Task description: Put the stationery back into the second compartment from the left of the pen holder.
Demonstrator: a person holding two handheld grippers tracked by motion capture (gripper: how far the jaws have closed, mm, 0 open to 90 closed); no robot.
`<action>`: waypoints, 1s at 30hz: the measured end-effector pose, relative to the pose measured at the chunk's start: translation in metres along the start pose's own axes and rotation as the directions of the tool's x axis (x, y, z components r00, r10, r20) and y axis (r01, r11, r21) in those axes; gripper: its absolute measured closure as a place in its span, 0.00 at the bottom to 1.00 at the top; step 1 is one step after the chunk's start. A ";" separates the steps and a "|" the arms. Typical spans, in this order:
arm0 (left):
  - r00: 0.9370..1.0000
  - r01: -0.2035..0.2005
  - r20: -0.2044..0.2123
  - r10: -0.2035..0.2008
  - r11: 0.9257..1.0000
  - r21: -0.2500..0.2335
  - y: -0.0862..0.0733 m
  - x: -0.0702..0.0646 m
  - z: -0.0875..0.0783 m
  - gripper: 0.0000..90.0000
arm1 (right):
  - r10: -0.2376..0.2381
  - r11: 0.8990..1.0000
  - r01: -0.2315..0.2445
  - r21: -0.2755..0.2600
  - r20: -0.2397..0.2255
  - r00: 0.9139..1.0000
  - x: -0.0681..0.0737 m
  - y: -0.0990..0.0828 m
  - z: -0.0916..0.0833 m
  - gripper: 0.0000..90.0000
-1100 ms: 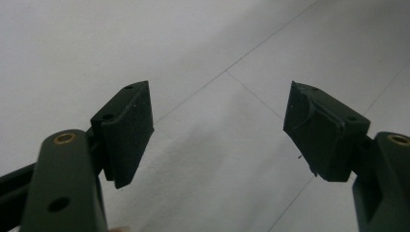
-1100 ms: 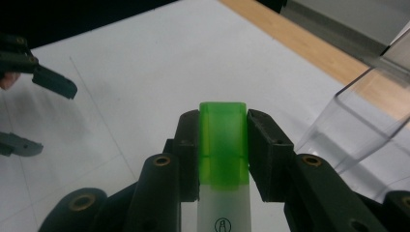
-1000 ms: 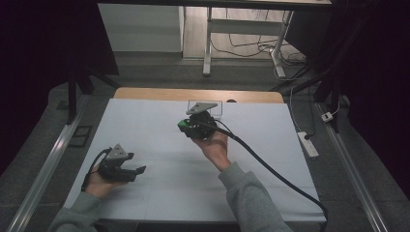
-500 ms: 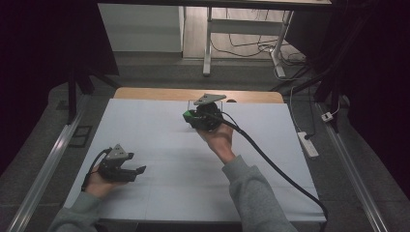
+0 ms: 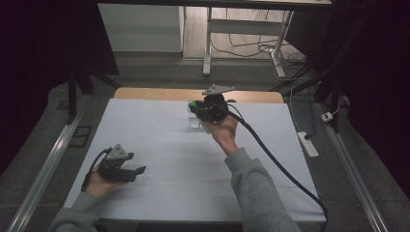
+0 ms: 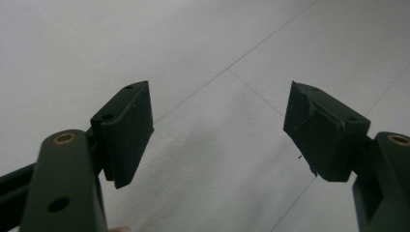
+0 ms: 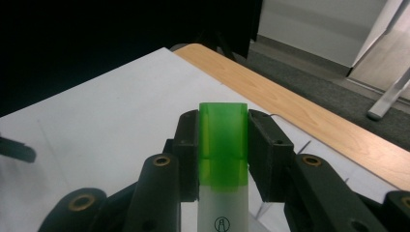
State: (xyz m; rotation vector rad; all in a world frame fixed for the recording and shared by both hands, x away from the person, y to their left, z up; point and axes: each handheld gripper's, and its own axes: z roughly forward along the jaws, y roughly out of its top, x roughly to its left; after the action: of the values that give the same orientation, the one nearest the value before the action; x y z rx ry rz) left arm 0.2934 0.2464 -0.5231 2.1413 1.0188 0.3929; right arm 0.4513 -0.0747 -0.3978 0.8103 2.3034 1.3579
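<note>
Right gripper (image 5: 197,110) is held up over the far middle of the table (image 5: 159,130), near the bare wooden strip (image 5: 145,93) along the far edge. Its jaws are clamped on a green-capped marker (image 7: 223,145): in the right gripper view the translucent green cap sits squeezed between both pads, with the white barrel running back toward the camera and a small round printed mark on it. The cap tip points toward the far corner of the table. From the high view only a bit of green (image 5: 193,103) shows at the front of that gripper; the grey plate sits on top and the black cable (image 5: 270,154) trails back over the right forearm and off the near-right table edge.

Something small and pale or clear sits on the sheet just below the right gripper in the high view; can't tell what it is.

Left gripper (image 5: 135,171) is low at the near left of the table, held in the left hand (image 5: 96,182), well apart from the right one. Its jaws are spread wide with nothing between them. Left gripper view shows the gripper (image 6: 217,130) looking down at the plain white sheet with thin seam lines crossing it.

Grey sleeves (image 5: 256,193) on both arms. Off the right side, a white power strip (image 5: 308,143) lies on the floor.
</note>
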 end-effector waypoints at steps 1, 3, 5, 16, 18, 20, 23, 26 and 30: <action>1.000 0.000 0.000 0.000 1.000 0.000 0.000 0.000 0.000 0.29 | 0.000 1.000 0.000 0.000 0.000 1.000 0.000 0.000 0.000 0.74; 1.000 0.001 0.000 -0.001 1.000 0.002 0.000 0.000 0.000 0.29 | 0.001 1.000 -0.001 -0.009 0.012 1.000 -0.004 0.001 0.001 0.74; 1.000 -0.001 0.000 0.001 1.000 0.005 0.000 0.000 0.001 0.29 | 0.008 1.000 -0.008 -0.020 0.018 1.000 -0.009 0.001 0.002 0.74; 1.000 -0.005 -0.001 0.005 1.000 0.011 0.000 0.001 0.001 0.29 | 0.028 0.998 -0.025 -0.053 0.048 0.998 -0.025 0.005 0.004 0.74; 1.000 -0.007 -0.002 0.007 1.000 0.013 0.000 0.001 0.001 0.29 | 0.034 0.998 -0.031 -0.052 0.057 0.998 -0.027 0.006 0.004 0.74; 1.000 -0.007 -0.002 0.007 1.000 0.012 0.000 0.001 0.001 0.29 | 0.038 0.998 -0.035 -0.058 0.063 0.997 -0.030 0.008 0.006 0.74; 1.000 -0.007 -0.002 0.007 1.000 0.011 0.000 0.001 0.001 0.29 | 0.042 0.997 -0.038 -0.063 0.066 0.997 -0.032 0.010 0.007 0.74; 1.000 -0.007 -0.001 0.007 1.000 0.011 -0.001 0.001 0.002 0.29 | 0.049 0.997 -0.044 -0.071 0.066 0.997 -0.036 0.015 0.010 0.74; 1.000 -0.006 0.000 0.006 1.000 0.011 -0.001 0.002 0.002 0.29 | 0.055 0.995 -0.049 -0.085 0.066 0.996 -0.038 0.020 0.012 0.74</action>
State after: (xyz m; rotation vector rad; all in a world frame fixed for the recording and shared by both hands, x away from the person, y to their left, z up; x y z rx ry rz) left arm 0.2949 0.2471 -0.5247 2.1550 1.0170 0.3911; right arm 0.4928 -0.0831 -0.3860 0.8821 2.1731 1.4159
